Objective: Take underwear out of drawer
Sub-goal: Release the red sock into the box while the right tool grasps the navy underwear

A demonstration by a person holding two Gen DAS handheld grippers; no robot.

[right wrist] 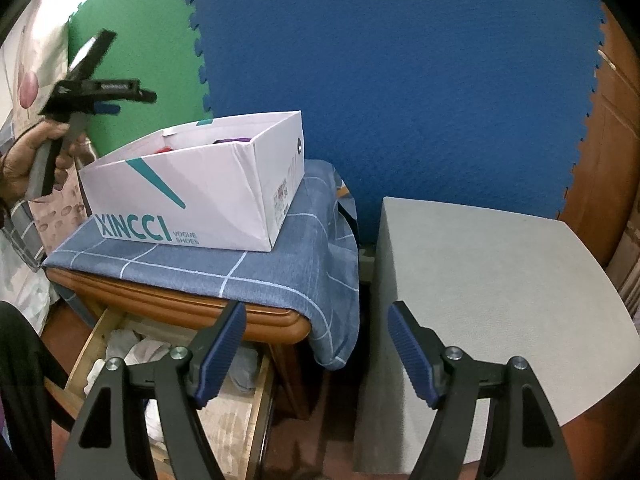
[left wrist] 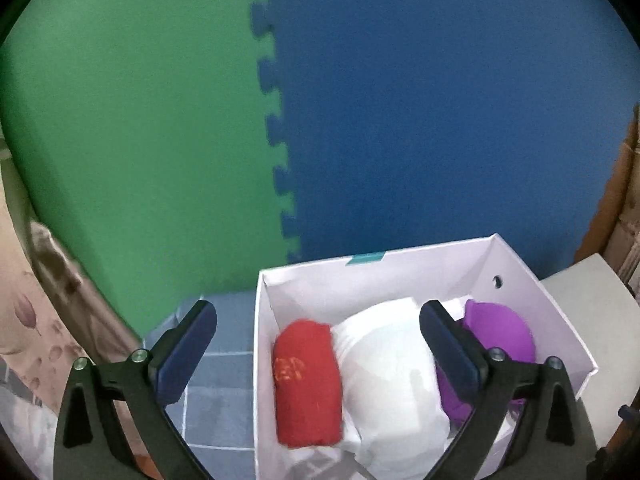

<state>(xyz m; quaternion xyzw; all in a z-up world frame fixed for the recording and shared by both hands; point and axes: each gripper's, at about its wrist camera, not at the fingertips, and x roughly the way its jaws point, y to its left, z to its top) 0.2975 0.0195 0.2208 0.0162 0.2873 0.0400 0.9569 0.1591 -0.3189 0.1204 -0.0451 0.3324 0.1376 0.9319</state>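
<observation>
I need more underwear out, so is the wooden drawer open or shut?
Open: the drawer is pulled out below the cloth-covered top, with pale clothes showing inside.

Purple garment partly hidden behind a gripper finger; drawer contents largely covered; left gripper blurred.

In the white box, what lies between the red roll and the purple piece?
A white folded garment fills that stretch, touching the red roll; the left wrist view shows it.
</observation>
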